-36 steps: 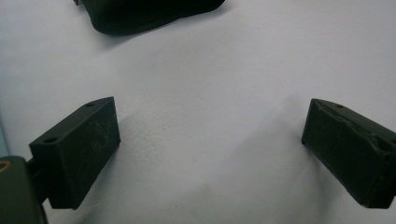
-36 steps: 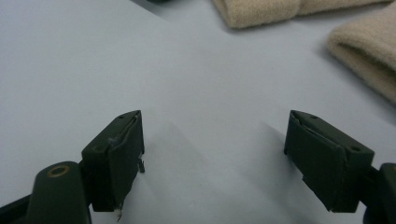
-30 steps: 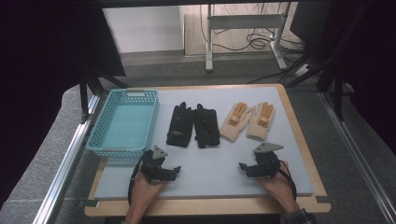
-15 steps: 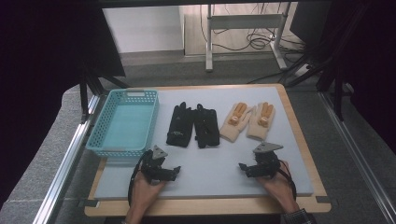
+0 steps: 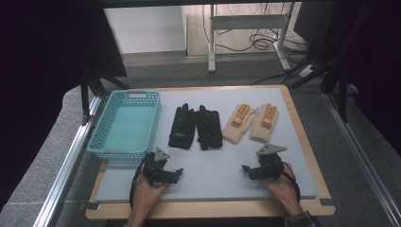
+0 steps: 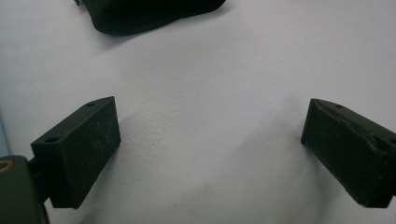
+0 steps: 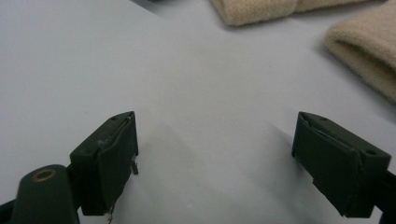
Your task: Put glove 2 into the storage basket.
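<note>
Resting near front edge | left tongs [image 5: 178,172] spread | right tongs [image 5: 245,169] spread | gloves [image 5: 196,126] probably untouched

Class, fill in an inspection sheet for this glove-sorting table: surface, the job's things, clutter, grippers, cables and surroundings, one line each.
Surface: pale grey mat on a wooden board, flat.
Job's things: black gloves lie side by side, palms down; beige gloves lie side by side to their right; blue basket at the left edge holds nothing.
Clutter: nothing seen.
Grippers: left gripper and right gripper rest low over the mat's near part, both open, holding nothing, apart from the gloves.
Cables: black cable loops at each gripper; loose cables on the floor beyond the table.
Surroundings: metal stand legs behind, dark curtains at both sides.
</note>
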Available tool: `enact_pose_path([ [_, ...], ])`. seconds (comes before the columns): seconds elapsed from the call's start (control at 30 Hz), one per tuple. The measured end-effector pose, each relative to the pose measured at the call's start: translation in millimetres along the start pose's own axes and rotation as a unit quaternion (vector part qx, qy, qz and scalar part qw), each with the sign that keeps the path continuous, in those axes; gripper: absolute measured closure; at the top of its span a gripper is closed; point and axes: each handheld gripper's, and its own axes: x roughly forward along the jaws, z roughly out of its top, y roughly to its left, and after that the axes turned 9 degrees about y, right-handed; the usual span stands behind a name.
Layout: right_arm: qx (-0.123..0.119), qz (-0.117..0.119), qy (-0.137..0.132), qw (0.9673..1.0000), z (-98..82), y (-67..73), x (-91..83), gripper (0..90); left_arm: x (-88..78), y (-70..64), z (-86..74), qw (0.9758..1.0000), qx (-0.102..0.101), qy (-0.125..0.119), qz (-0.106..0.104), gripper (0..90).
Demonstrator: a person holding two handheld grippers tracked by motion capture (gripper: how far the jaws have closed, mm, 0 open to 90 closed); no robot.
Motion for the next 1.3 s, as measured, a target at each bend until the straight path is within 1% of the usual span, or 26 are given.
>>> enact_pose_path([
  [0.27,0.0,0.001,-0.003,1.0,0.1,1.0,-1.0,17.3,0.0,0.1,0.0,1.0,0.0,0.0,0.0,4.9],
  [0.43,-0.005,0.0,-0.006,1.0,2.8,1.4,-2.6,18.2,0.0,0.1,0.0,1.0,0.0,0.0,0.0,4.9],
  [0.67,-0.007,0.012,-0.015,0.9998,10.9,0.5,-6.7,21.0,0.0,0.1,0.0,1.0,0.0,0.0,0.0,4.9],
  [0.8,-0.008,0.022,-0.018,0.9996,18.1,0.2,-7.3,22.8,0.0,0.1,0.0,1.0,0.0,0.0,0.0,4.9],
  [0.97,-0.017,0.027,-0.017,0.9993,29.3,1.1,-7.0,25.1,0.0,0.1,0.0,1.0,0.0,0.0,0.0,4.8],
  [1.2,-0.018,0.037,-0.021,0.9989,46.1,-0.8,-3.5,26.5,0.0,0.1,0.0,1.0,0.0,0.0,0.0,4.9],
  [1.23,-0.018,0.037,-0.021,0.9989,46.1,-0.8,-3.5,26.5,0.0,0.1,0.0,1.0,0.0,0.0,0.0,4.8],
  [1.3,-0.021,0.039,-0.019,0.9988,55.8,-0.8,-0.7,26.4,0.0,0.1,0.0,1.0,0.0,0.0,0.0,4.9],
])
